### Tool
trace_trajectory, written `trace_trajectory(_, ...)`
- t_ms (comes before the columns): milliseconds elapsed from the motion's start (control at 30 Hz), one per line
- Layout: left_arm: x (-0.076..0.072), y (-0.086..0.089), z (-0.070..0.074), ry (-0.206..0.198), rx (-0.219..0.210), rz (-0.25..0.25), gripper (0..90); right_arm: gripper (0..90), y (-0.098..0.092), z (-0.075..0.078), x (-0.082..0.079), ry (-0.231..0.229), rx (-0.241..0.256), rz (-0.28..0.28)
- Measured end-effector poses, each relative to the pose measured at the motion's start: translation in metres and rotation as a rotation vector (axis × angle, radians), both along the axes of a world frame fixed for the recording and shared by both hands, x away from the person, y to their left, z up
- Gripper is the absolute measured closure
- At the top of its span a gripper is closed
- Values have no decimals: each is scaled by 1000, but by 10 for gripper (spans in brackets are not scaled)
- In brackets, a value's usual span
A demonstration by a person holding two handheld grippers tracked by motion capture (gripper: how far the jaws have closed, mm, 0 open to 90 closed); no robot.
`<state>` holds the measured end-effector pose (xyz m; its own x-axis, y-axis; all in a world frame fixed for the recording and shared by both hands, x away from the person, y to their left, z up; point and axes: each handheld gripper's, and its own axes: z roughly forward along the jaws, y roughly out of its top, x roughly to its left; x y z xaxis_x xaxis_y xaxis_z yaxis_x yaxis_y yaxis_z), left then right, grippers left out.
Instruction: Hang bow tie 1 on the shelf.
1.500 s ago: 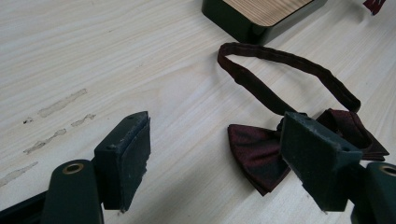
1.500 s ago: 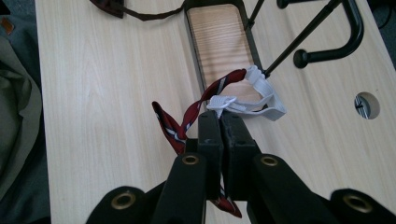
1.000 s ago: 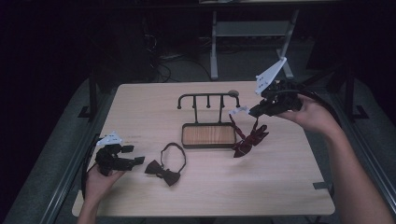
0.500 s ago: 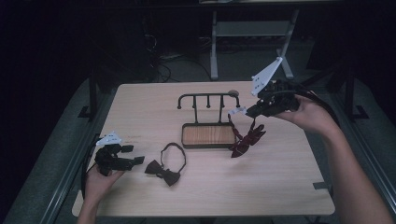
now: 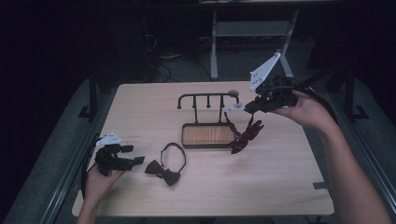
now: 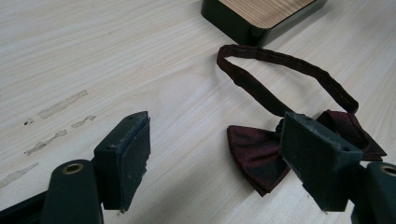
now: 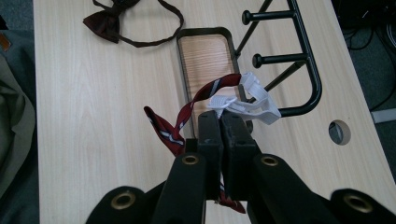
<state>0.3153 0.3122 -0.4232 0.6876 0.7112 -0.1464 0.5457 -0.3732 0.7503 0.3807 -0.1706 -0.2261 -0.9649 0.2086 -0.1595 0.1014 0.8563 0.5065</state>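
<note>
Right gripper view: right gripper (image 7: 221, 122) jaws pinch the striped tie (image 7: 186, 115); left gripper (image 6: 215, 154) gapes wide beside the bow tie (image 6: 261, 156).

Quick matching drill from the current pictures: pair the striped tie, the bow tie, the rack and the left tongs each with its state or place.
Things:
1. striped tie
2. bow tie
3. rack
4. left tongs

States:
A. open, low over the table, next to a tie
B. lying flat on the table, untouched
C. standing on a wooden base, pegs bare
D. clamped in the right tongs, hanging down

Pairs: 1-D, 2-B, 3-C, 4-A
</note>
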Motion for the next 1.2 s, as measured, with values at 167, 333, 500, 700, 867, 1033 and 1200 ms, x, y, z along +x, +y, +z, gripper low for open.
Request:
trace_trajectory(167, 0, 0, 0, -2, -2, 0, 243, 867, 0, 0, 7, 16, -1, -16)
trace_trajectory(333, 0, 0, 0, 0, -6, 2, 243, 867, -2, 0, 16, 24, 5, -32)
trace_trajectory(500, 0, 0, 0, -3, -6, -1, 242, 867, -3, -2, 26, 40, -2, -52)
trace_trajectory(700, 0, 0, 0, -3, -7, -2, 243, 866, -5, -7, 38, 53, -18, -76)
trace_trajectory(867, 0, -1, 0, -4, -7, -3, 243, 866, -8, -15, 49, 72, -37, -108)
trace_trajectory(1033, 0, 0, 0, -2, -4, -7, 243, 866, -12, -26, 57, 96, -60, -146)
trace_trajectory(1200, 0, 0, 0, 0, -3, -6, 243, 865, -18, -35, 62, 111, -65, -165)
